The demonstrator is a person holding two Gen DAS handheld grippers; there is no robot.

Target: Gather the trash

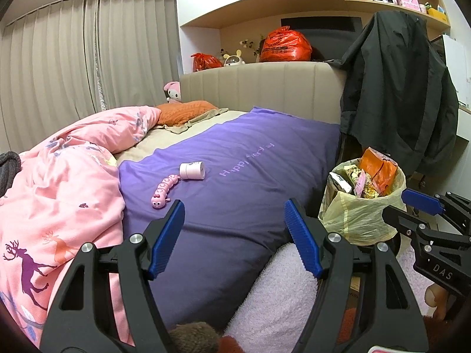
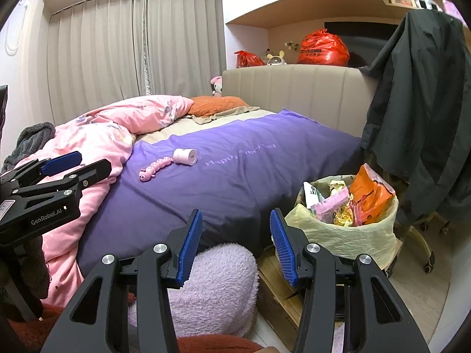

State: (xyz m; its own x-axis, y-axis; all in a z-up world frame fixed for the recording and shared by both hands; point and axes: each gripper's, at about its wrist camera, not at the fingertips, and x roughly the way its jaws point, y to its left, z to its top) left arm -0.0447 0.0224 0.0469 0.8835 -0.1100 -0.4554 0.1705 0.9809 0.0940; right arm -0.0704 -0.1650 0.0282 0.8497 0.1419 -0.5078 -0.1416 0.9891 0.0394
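Note:
A trash bin point(image 1: 363, 220) lined with a pale yellow bag stands on the floor beside the bed, heaped with wrappers and an orange packet point(image 1: 379, 170); it also shows in the right wrist view point(image 2: 344, 235). My left gripper point(image 1: 235, 223) is open and empty above the purple bedcover point(image 1: 235, 158). My right gripper point(image 2: 235, 235) is open and empty over the bed's edge, left of the bin. A pink caterpillar toy point(image 1: 164, 191) and a small white roll point(image 1: 192, 171) lie on the cover, also in the right wrist view: toy point(image 2: 154, 168), roll point(image 2: 185, 156).
A pink duvet point(image 1: 59, 191) is bunched on the bed's left. A dark jacket point(image 1: 397, 94) hangs over a chair behind the bin. A fluffy lilac cushion point(image 2: 212, 282) lies at the near edge. Red bags point(image 1: 285, 45) sit on the headboard shelf.

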